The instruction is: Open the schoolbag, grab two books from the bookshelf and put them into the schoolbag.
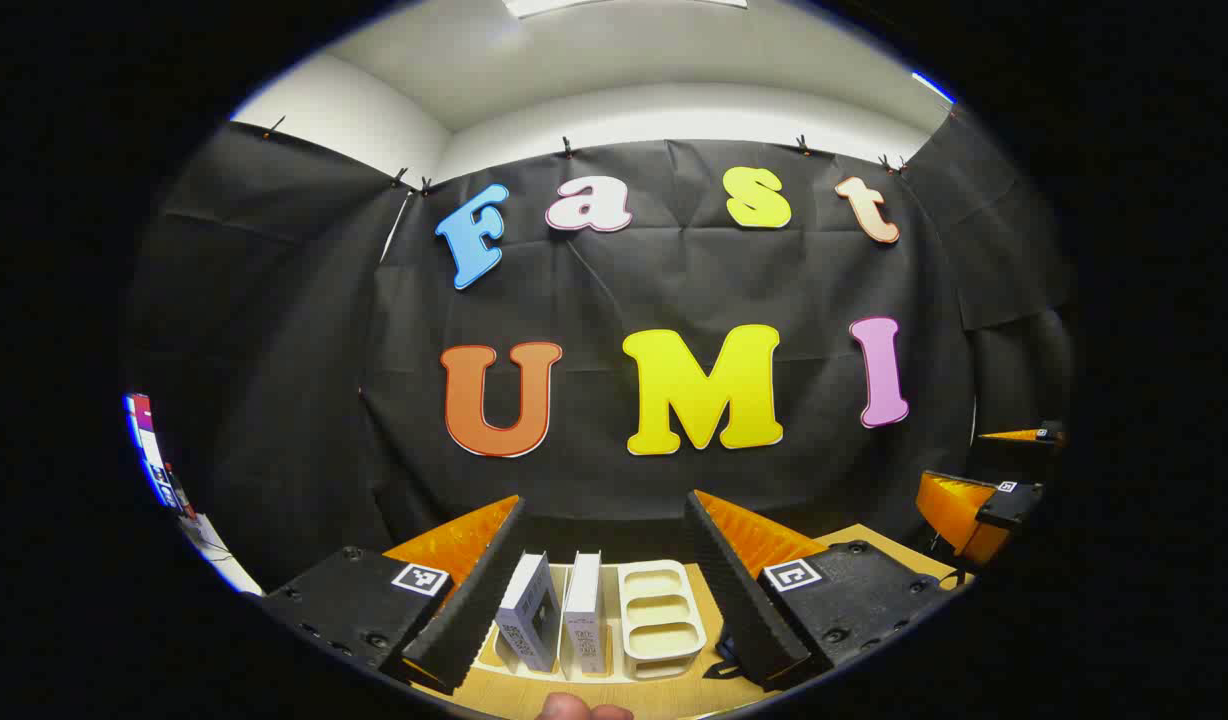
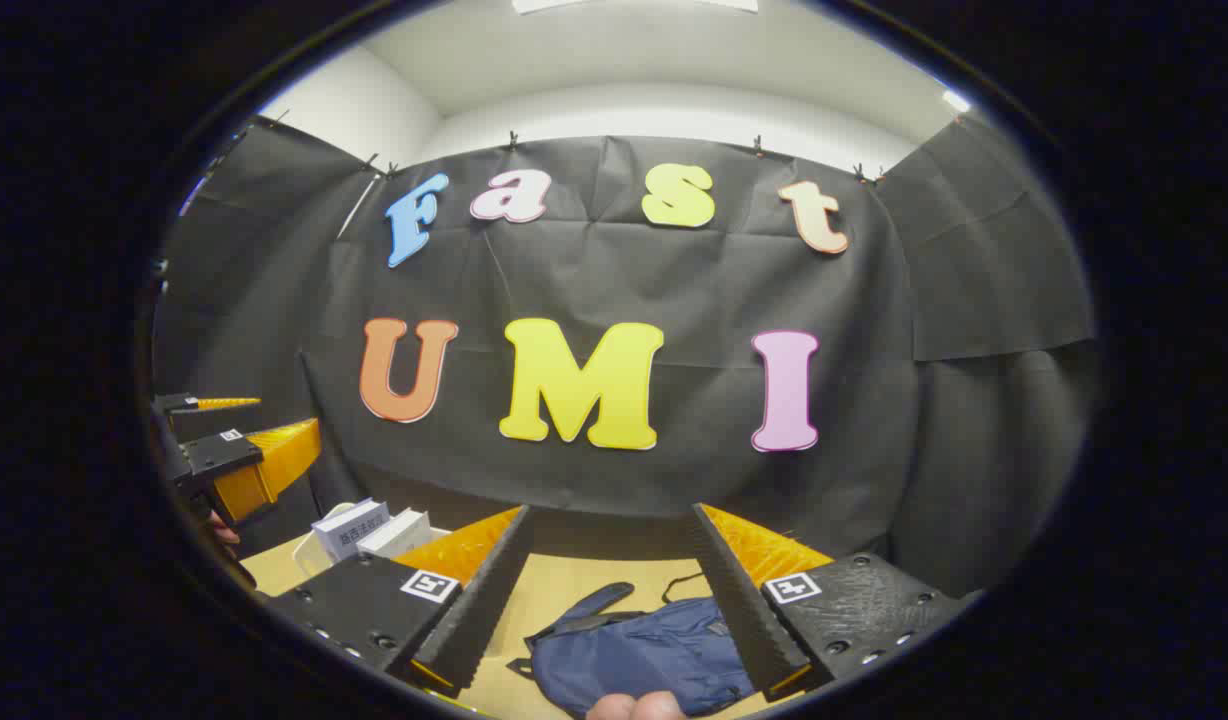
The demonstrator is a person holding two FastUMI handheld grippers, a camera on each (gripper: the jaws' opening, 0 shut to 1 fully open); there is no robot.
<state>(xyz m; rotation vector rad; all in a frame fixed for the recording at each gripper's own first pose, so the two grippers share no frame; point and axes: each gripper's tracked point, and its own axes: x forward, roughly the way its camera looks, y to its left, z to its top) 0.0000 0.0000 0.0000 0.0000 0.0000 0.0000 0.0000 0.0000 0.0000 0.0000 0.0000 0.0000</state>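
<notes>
Left gripper (image 1: 604,590) spread wide, holding nothing; just ahead between its fingers and a little below, two books (image 1: 556,610) standing upright in a pale bookshelf (image 1: 662,612), spines leaning slightly toward each other, rack's vacant slots just to the right of them; tan table (image 1: 534,690) underneath, bare wood close below the fingertips.

Right gripper (image 2: 609,590) equally wide apart, gripping nothing; directly below and between its fingers, the blue schoolbag (image 2: 644,655) lying flat on the table, strap curling away ahead; looks closed from here, zip too small to make out.

Risks, judged from this: bag probably not yet opened, so reaching for books first wastes the reach; soft fabric likely to bunch or slide under a one-sided pull, so pinning with the other claw seems wise; books thin and side by side, so wide fingers could catch both or tip one over; light rack may skid if nudged.

Room: both grippers near each other, each seen at the other's outer side, so crossing paths over the table risks a knock; table's far edge close behind rack and bag; beyond that, black cloth wall, well clear; plenty of open air above for lifting.
</notes>
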